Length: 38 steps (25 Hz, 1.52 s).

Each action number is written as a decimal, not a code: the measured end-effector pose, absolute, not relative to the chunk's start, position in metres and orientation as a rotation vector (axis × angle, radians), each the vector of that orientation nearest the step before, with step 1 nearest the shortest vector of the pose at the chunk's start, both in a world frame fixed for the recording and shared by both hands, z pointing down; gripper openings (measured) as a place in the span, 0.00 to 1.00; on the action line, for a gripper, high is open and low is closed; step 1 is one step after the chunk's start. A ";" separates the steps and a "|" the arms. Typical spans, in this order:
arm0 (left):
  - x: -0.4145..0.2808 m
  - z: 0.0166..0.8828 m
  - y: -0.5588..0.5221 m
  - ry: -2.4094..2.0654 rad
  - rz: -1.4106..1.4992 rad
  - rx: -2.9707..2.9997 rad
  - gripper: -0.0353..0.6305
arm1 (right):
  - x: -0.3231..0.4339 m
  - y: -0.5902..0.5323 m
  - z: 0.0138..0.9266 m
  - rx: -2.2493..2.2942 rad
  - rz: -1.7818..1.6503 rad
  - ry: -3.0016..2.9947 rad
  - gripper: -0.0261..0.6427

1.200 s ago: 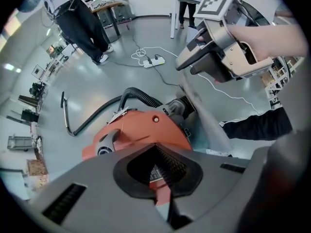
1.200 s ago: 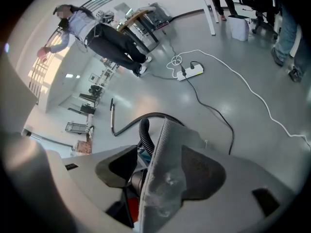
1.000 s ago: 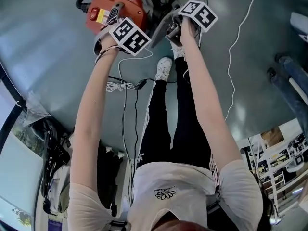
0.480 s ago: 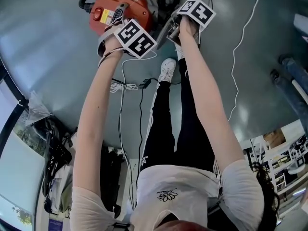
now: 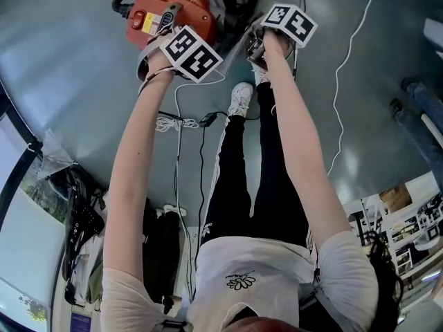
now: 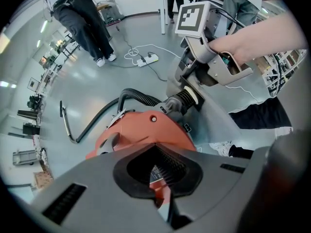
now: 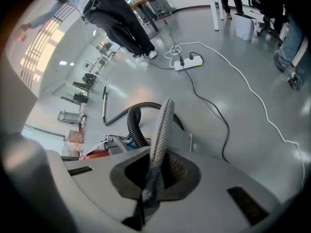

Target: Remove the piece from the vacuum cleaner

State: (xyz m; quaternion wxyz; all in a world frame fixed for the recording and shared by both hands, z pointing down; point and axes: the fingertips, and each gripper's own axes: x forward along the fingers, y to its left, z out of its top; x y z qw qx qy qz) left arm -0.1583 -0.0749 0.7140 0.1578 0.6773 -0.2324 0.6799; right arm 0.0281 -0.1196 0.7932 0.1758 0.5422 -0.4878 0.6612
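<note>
The red vacuum cleaner (image 5: 166, 12) lies on the floor at the top of the head view. My left gripper (image 5: 154, 45) sits against its near side. In the left gripper view the jaws (image 6: 163, 203) are shut with the red body (image 6: 141, 130) pinched at their tips. A thin grey perforated piece (image 7: 162, 125) stands edge-on between the jaws of my right gripper (image 7: 146, 198), which is shut on it. From the head view this piece (image 5: 235, 43) slants beside the vacuum, to the left of the right gripper (image 5: 252, 47).
A black ribbed hose (image 7: 133, 120) loops from the vacuum. A power strip with a white cable (image 7: 189, 61) lies on the floor behind, and a wand (image 7: 104, 106) lies to the left. Another person's legs (image 7: 121, 18) stand further off. My white shoe (image 5: 237, 99) is just below the grippers.
The right gripper has shifted slightly to the right and down beside the vacuum. The left gripper stays at the red body.
</note>
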 end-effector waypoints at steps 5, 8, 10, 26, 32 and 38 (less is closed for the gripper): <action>-0.159 0.714 -0.074 -0.649 1.961 1.928 0.05 | 0.032 -0.116 0.792 1.437 1.904 -1.474 0.07; -0.160 0.714 -0.075 -0.650 1.964 1.927 0.05 | 0.040 -0.109 0.797 1.393 1.899 -1.487 0.07; -0.160 0.715 -0.075 -0.655 1.963 1.925 0.05 | 0.052 -0.097 0.806 1.377 1.813 -1.465 0.07; -0.160 0.713 -0.078 -0.655 1.965 1.935 0.05 | 0.088 -0.057 0.798 1.384 1.601 -1.513 0.07; -0.156 0.701 -0.055 -0.839 1.665 1.860 0.05 | 0.073 -0.040 0.759 1.371 1.554 -1.543 0.07; -0.130 0.632 -0.068 -1.106 1.186 1.820 0.05 | 0.065 -0.067 0.688 1.429 1.496 -1.618 0.07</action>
